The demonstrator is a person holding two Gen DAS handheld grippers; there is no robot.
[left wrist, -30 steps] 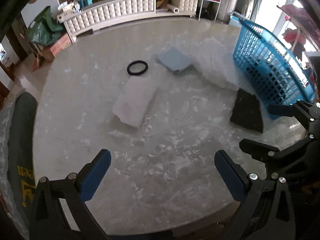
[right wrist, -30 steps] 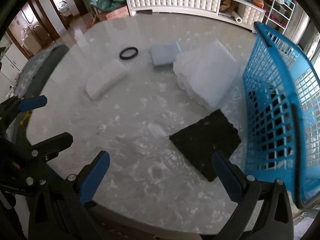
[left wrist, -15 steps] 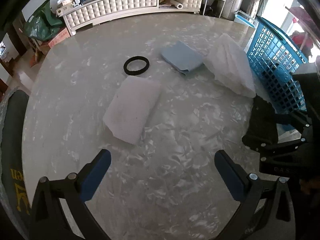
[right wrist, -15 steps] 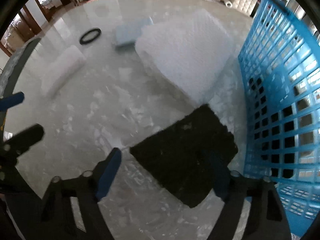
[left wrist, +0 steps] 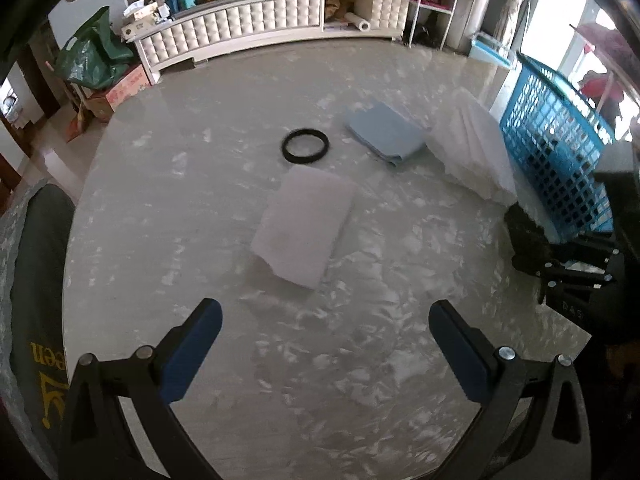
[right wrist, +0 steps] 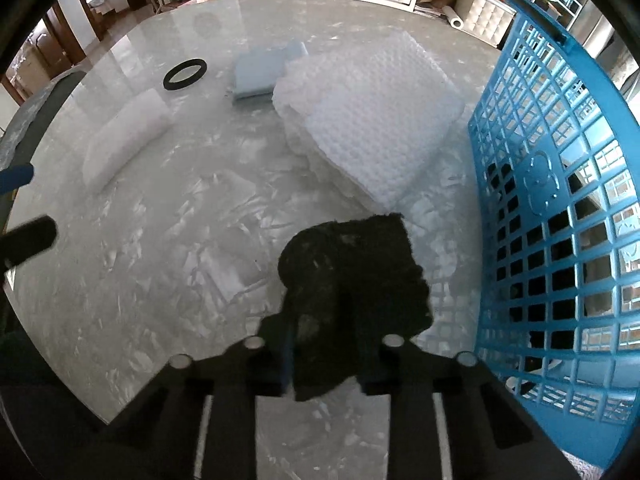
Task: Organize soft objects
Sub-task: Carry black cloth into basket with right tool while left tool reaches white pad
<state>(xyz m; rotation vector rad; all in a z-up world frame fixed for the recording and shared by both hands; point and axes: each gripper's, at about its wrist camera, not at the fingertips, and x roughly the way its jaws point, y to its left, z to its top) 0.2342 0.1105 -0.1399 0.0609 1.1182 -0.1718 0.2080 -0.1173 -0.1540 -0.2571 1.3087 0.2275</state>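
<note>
Marble surface (left wrist: pixel 360 360) under two tools: right tool (right wrist: pixel 324 344) pinching one black sponge (right wrist: pixel 352 264) beside one blue basket (right wrist: pixel 560 200); left tool (left wrist: pixel 324 340) spread wide; beyond, one white pad (left wrist: pixel 304 224), one black ring (left wrist: pixel 305 146), one blue cloth (left wrist: pixel 386 134), one bubble-wrap stack (right wrist: pixel 368 116)

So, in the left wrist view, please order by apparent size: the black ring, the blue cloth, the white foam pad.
1. white foam pad, though it lies nearest the camera, which enlarges it
2. blue cloth
3. black ring, clearly smallest
</note>
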